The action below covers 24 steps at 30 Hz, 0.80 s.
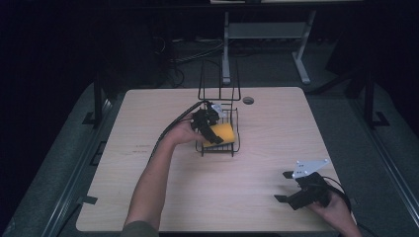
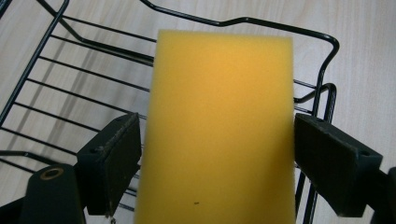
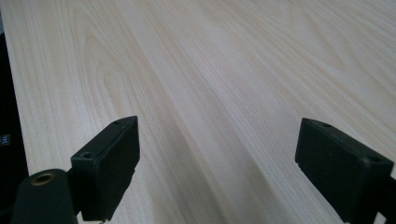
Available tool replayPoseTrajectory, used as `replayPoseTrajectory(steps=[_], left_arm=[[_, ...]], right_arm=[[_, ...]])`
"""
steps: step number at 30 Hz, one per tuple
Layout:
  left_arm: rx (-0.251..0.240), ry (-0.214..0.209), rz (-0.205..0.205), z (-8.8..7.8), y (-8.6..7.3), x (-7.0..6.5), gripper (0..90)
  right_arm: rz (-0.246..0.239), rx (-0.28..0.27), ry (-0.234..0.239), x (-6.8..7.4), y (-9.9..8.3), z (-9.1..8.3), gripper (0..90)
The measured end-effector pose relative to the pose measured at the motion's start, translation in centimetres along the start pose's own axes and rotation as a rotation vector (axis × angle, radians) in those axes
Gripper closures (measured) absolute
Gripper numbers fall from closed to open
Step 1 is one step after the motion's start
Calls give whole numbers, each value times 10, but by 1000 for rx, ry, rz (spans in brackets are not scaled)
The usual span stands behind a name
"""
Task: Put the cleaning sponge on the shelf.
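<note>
A yellow sponge [image 1: 221, 133] [image 2: 219, 126] lies lengthwise in a black wire rack [image 1: 236, 129] [image 2: 70, 79] near the middle of the table. My left gripper [image 1: 211, 132] [image 2: 217, 161] reaches into the rack. Its jaws stand wide, one on each long side of the sponge, right at its edges without squeezing it. I cannot tell whether the sponge rests on the wires or hangs just above them. My right gripper [image 1: 282, 186] [image 3: 217, 163] hovers open over bare wood at the front right corner, with nothing between its jaws.
The rack has a tall wire back [image 1: 219, 81] on its far side. A cable hole [image 1: 248, 100] sits in the wooden table [image 1: 276, 128] behind the rack. The left gripper's cable [image 1: 170, 126] trails off to the left. Dark floor and desk legs lie beyond the table.
</note>
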<state>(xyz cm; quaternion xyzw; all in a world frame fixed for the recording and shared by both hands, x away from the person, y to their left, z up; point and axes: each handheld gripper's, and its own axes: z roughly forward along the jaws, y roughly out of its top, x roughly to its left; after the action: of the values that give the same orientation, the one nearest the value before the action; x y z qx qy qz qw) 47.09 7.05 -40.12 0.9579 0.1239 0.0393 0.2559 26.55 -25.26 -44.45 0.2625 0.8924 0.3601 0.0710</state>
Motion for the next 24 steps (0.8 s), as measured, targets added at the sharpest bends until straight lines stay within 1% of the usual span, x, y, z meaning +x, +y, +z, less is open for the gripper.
replayPoseTrajectory(steps=[1, 5, 6, 9, 14, 18, 20, 21, 23, 24], left_arm=[[2, -2, 5, -2, 0, 0, 163], [0, 16, 6, -7, -1, -1, 163], [-2, 21, -1, -8, -1, -2, 163], [-14, 19, 4, -12, -1, -3, 163], [-8, 22, 12, -18, -2, -5, 163], [-16, 32, 18, -22, -5, -7, 164], [-18, 36, 8, -24, -9, -10, 164], [-10, 40, 15, -26, -10, -11, 164], [-22, 43, 2, -27, -13, -14, 164], [-16, 46, 6, -28, -13, -15, 164]], right_arm=[[0, 0, 0, 0, 0, 0, 136], [-6, 5, 1, 0, 1, 1, 136], [-7, 5, 2, 1, 1, 1, 136], [-6, 5, 3, 1, 1, 1, 136], [-5, 8, 3, 1, 1, 2, 136], [-6, 7, 1, 2, 2, 1, 136], [-3, 6, 2, 2, 2, 1, 136], [-4, 7, 2, 2, 2, 1, 136], [-9, 9, -1, 2, 2, 1, 136], [-12, 10, -2, 2, 3, 2, 136]])
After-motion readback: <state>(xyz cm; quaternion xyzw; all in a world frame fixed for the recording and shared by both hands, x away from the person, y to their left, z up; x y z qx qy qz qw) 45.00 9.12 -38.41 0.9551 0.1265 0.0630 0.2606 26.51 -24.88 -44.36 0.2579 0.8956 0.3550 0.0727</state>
